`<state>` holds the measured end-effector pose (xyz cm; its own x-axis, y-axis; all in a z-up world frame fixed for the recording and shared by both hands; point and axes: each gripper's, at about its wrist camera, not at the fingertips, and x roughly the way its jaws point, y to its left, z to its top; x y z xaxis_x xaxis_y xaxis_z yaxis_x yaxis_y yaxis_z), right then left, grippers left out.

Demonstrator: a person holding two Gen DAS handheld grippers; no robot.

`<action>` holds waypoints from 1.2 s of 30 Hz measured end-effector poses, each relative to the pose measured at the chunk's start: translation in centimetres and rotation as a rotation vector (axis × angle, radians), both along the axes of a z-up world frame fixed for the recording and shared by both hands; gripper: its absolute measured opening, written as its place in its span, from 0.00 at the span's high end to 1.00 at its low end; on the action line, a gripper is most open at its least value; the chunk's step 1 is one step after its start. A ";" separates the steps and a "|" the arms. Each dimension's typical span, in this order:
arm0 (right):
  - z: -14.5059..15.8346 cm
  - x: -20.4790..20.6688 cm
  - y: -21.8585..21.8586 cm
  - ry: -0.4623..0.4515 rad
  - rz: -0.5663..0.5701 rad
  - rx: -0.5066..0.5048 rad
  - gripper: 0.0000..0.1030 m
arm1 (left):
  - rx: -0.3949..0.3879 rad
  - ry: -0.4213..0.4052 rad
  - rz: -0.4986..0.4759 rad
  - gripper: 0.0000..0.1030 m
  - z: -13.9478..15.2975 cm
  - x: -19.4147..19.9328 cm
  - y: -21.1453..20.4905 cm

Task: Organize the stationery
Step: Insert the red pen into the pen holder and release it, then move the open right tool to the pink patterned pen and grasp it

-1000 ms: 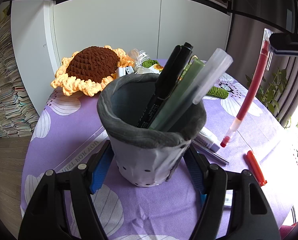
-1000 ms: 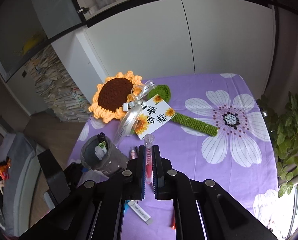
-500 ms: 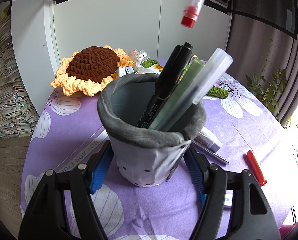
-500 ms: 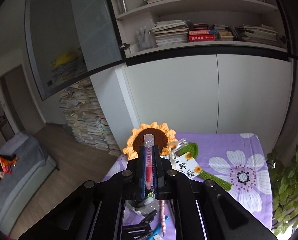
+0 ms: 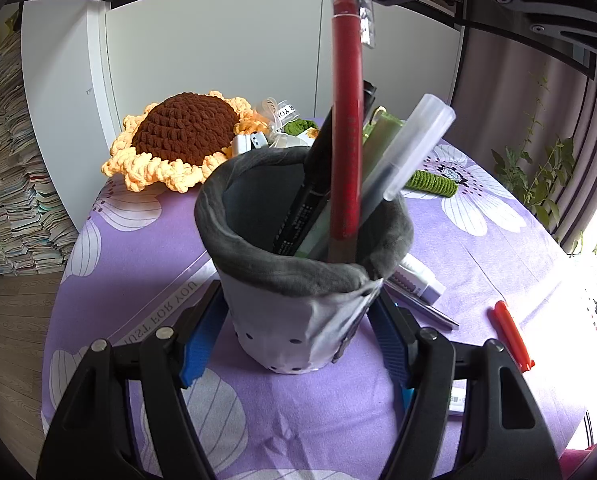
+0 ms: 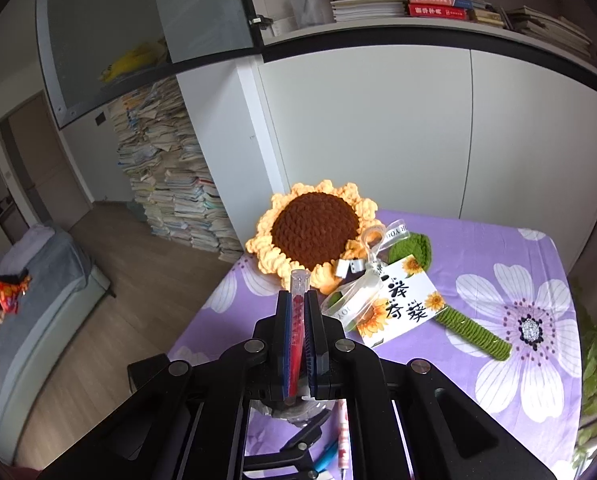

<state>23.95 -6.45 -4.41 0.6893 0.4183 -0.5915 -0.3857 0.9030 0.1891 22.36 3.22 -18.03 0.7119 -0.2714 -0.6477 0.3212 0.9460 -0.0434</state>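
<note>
A grey fabric pen holder [image 5: 298, 292] stands on the purple flowered tablecloth [image 5: 138, 264], held between the blue pads of my left gripper [image 5: 298, 320], which is shut on it. It holds a black marker [image 5: 318, 184], a green pen [image 5: 378, 140] and a clear-capped pen [image 5: 418, 140]. My right gripper [image 6: 297, 312] is shut on a red pen [image 5: 346, 120] and holds it upright from above, with its lower end inside the holder. The pen's clear end [image 6: 298, 280] sticks out past the right fingers.
A crocheted sunflower [image 5: 182, 140] with a green stem [image 6: 474, 332] and a gift card [image 6: 398, 308] lies at the back. An orange pen [image 5: 510, 336], a grey pen [image 5: 422, 308] and a white eraser [image 5: 418, 280] lie right of the holder. The table edge drops to the floor on the left.
My right gripper carried the red pen from the right side up over the holder, then lowered it tip-first into the holder. The left gripper and the holder stayed still.
</note>
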 end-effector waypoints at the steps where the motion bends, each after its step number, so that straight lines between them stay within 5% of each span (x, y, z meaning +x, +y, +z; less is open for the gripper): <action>1: -0.2 0.0 -0.1 0.009 0.001 -0.001 0.94 | 0.000 0.000 0.000 0.33 0.0 0.0 0.0; 11: -1.8 -0.7 -2.0 0.110 -0.006 0.026 0.93 | 0.000 0.002 0.001 0.32 -0.1 0.1 0.0; 18: -1.3 -2.6 -4.8 0.090 -0.047 0.038 0.93 | -0.001 0.003 0.000 0.32 -0.1 0.2 0.0; 28: -8.9 -2.8 -5.5 0.310 -0.013 -0.050 0.93 | 0.000 0.002 0.000 0.32 -0.1 0.2 0.1; 36: -11.7 -2.3 -3.8 0.387 0.028 -0.081 0.93 | 0.000 0.002 0.000 0.32 -0.1 0.2 0.1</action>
<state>21.61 -10.28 -16.07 0.3983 0.3749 -0.8371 -0.3243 0.9113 0.2538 22.58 3.28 -18.12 0.7102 -0.2718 -0.6494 0.3215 0.9459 -0.0444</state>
